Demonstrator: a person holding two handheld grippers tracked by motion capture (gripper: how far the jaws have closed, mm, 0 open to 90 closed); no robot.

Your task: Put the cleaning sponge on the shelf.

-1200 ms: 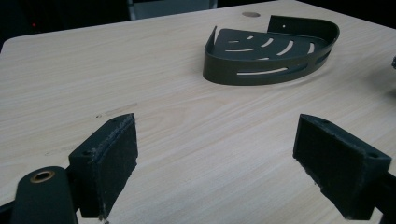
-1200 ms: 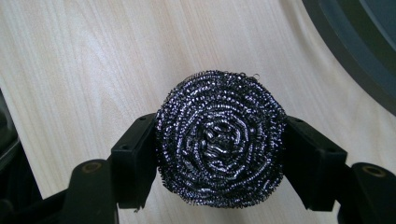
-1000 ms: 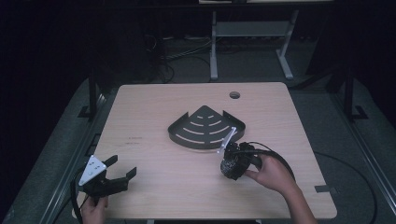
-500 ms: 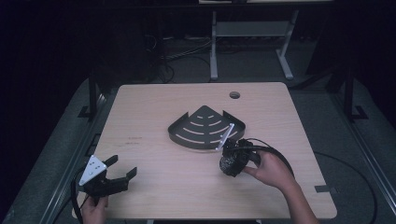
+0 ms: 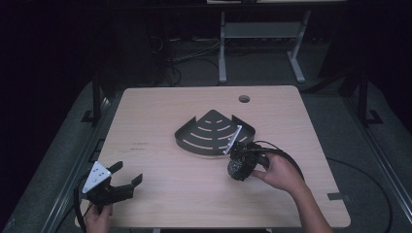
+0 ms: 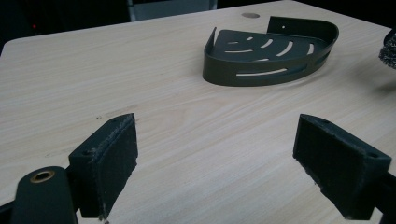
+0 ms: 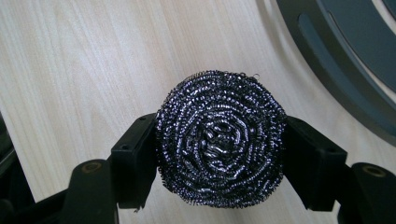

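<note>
A round steel wool scourer (image 7: 220,137) sits squeezed between the two black pads of my right gripper (image 7: 220,154), which is shut on it just above the wooden table. From above, that gripper (image 5: 239,167) hangs right in front of the dark fan-shaped slotted tray (image 5: 214,133) at the table's middle. The tray's curved rim (image 7: 336,79) fills the upper right of the right gripper view. My left gripper (image 5: 125,177) rests at the front left corner, open, its pads (image 6: 109,156) far apart with bare wood between them. It faces the tray (image 6: 271,49) from a distance.
A round cable hole (image 5: 244,99) lies near the table's far edge. A white desk frame (image 5: 262,36) stands on the dark floor behind. A black cable (image 5: 286,158) loops from the right gripper over the person's hand.
The right gripper with the scourer has shifted slightly and tilted near the tray's front edge. The left gripper has stayed where it was.
</note>
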